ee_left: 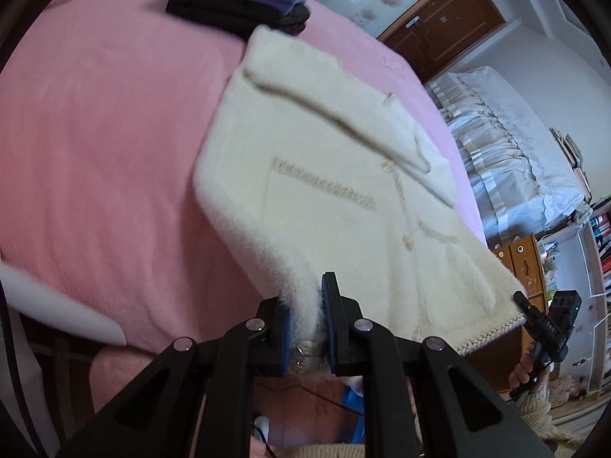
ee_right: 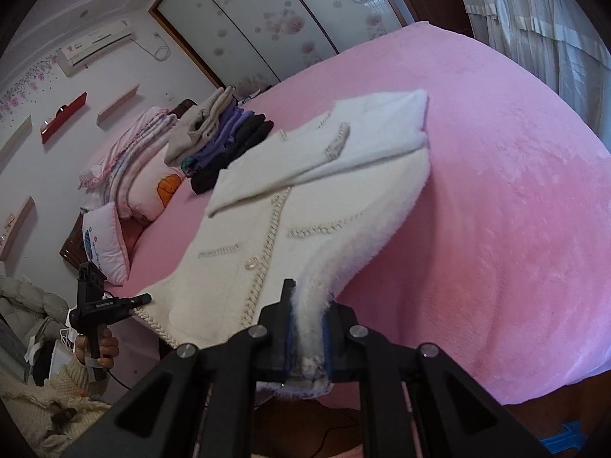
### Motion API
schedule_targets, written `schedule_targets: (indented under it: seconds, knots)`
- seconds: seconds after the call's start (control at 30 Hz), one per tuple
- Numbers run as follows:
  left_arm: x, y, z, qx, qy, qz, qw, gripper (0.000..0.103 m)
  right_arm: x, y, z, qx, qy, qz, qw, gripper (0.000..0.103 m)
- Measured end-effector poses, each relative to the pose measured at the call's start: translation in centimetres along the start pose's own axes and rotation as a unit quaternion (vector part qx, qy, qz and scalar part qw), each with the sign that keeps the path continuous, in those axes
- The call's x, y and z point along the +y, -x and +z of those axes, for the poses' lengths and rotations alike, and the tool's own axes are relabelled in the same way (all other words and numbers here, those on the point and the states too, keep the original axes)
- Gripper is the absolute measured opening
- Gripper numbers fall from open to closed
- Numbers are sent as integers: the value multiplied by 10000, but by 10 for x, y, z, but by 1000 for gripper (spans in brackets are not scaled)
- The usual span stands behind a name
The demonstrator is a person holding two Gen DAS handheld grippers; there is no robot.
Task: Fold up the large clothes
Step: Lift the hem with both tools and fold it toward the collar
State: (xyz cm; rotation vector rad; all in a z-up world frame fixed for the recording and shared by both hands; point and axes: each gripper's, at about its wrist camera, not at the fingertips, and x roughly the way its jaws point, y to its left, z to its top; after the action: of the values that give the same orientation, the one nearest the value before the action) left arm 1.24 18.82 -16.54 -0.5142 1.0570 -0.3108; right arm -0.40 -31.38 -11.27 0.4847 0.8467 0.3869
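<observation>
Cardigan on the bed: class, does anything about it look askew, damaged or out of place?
Nothing looks damaged. The cardigan is only mid-fold: the left gripper and right gripper each pinch a hem corner, lifting it off the bed, sleeves already folded in.

The fluffy cardigan (ee_left: 343,198) is cream-white with pale braided trim. The bed (ee_right: 515,191) cover is plain pink. The stack of folded clothes (ee_right: 225,137) runs black, purple, beige. The fingers (ee_left: 331,324) have blue pads.
</observation>
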Motion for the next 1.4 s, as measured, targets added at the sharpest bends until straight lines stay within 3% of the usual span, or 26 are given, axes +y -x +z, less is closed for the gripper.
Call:
schedule_targets:
  seconds: [0.13,0.43,0.67,0.9,1.2,1.4]
  knots:
    - [-10,21,30,-327,243,-174,9990,12,3,6,22,-271,-185,190,9993,11]
    - [-16,27,132,-1066,833,151,9907,11,-14,-4,114,-1026,-780,357,9910,11]
    - [-11,-17,238,-1429,1178,718,9801,11,-37,-59,209,-1339,-962,38,9863,11]
    - [-15,-93,325,-1407,1257,1042,9765,11,-70,-148,276,-1104,-1070,-559,9865,9]
    - [10,-196,366,-1058,1152,1623,9743,11,-137,-241,297,-695,-1654,-1139,9772,9]
    - [16,-222,378,-1161,1139,1638,9730,11,-156,-268,302,-721,-1860,-1244,9720,9]
